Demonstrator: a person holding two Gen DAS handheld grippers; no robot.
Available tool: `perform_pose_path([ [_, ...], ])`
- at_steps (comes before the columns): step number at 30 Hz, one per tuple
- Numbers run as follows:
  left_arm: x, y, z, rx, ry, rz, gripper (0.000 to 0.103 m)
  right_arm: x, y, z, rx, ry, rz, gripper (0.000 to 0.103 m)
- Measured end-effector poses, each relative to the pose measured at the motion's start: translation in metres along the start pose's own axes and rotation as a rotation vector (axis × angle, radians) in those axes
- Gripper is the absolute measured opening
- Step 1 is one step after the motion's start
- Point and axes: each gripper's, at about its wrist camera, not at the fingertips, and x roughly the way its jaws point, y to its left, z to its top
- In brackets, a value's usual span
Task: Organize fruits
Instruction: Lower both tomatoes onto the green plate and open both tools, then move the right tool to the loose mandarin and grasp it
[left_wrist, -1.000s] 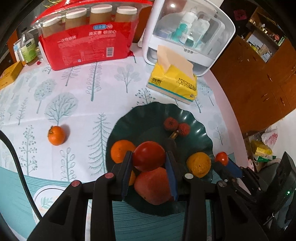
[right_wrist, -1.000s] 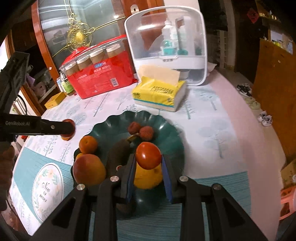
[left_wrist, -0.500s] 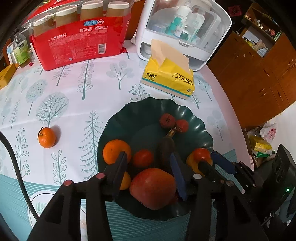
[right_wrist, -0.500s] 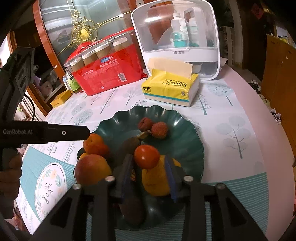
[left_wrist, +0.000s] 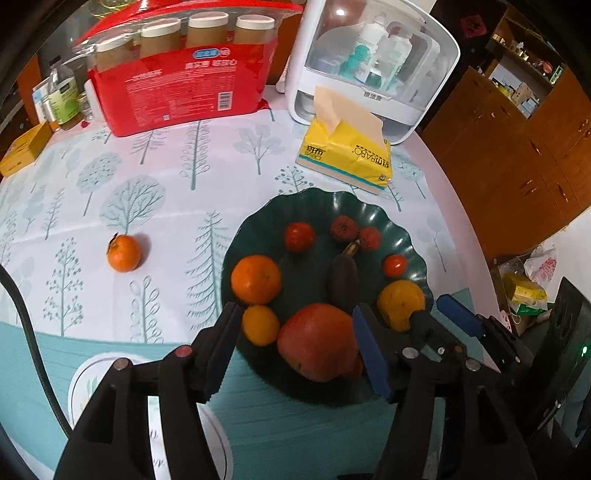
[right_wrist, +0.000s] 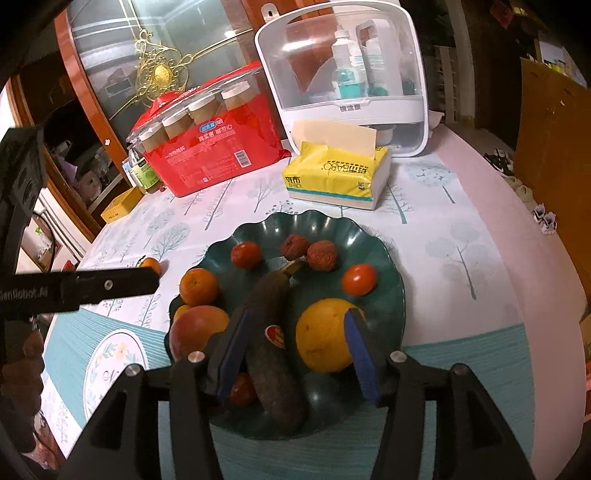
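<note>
A dark green scalloped plate (left_wrist: 413, 236) (right_wrist: 388, 258) holds two small tomatoes (left_wrist: 299, 236) (left_wrist: 394, 265), two lychees (left_wrist: 344, 228), oranges (left_wrist: 255, 279), a peach (left_wrist: 317, 341) and a blackened banana (right_wrist: 273, 332). One small orange (left_wrist: 124, 253) lies on the tablecloth left of the plate. My left gripper (left_wrist: 295, 350) is open and empty above the plate's near edge. My right gripper (right_wrist: 295, 354) is open and empty over the banana and a yellow orange (right_wrist: 323, 334).
A yellow tissue pack (left_wrist: 347, 155) lies behind the plate. A white storage box (left_wrist: 369, 62) and a red pack of cups (left_wrist: 184, 70) stand at the back. The table's edge (left_wrist: 465, 229) curves on the right. A round placemat (right_wrist: 110, 365) lies near left.
Both grippers have opened and let their tomatoes go onto the plate. Both have drawn back and up from the plate.
</note>
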Motion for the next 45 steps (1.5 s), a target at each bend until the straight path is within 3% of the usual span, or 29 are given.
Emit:
perform_pose_path([
  [11, -0.046, 0.029, -0.04, -0.045, -0.047, 0.018, 0.064, -0.027, 0.017, -0.013, 0.063, 0.011, 0.004, 0.055],
  [21, -0.074, 0.077, -0.075, -0.11, -0.059, 0.061, 0.075, -0.034, 0.055, -0.033, 0.044, 0.041, 0.008, 0.061],
  [31, -0.088, 0.134, -0.1, -0.168, -0.014, 0.102, 0.08, -0.017, 0.104, -0.05, 0.052, 0.091, 0.023, 0.062],
  [45, -0.102, 0.229, -0.113, -0.221, 0.016, 0.207, 0.08, 0.037, 0.182, -0.046, 0.027, 0.146, 0.019, 0.063],
])
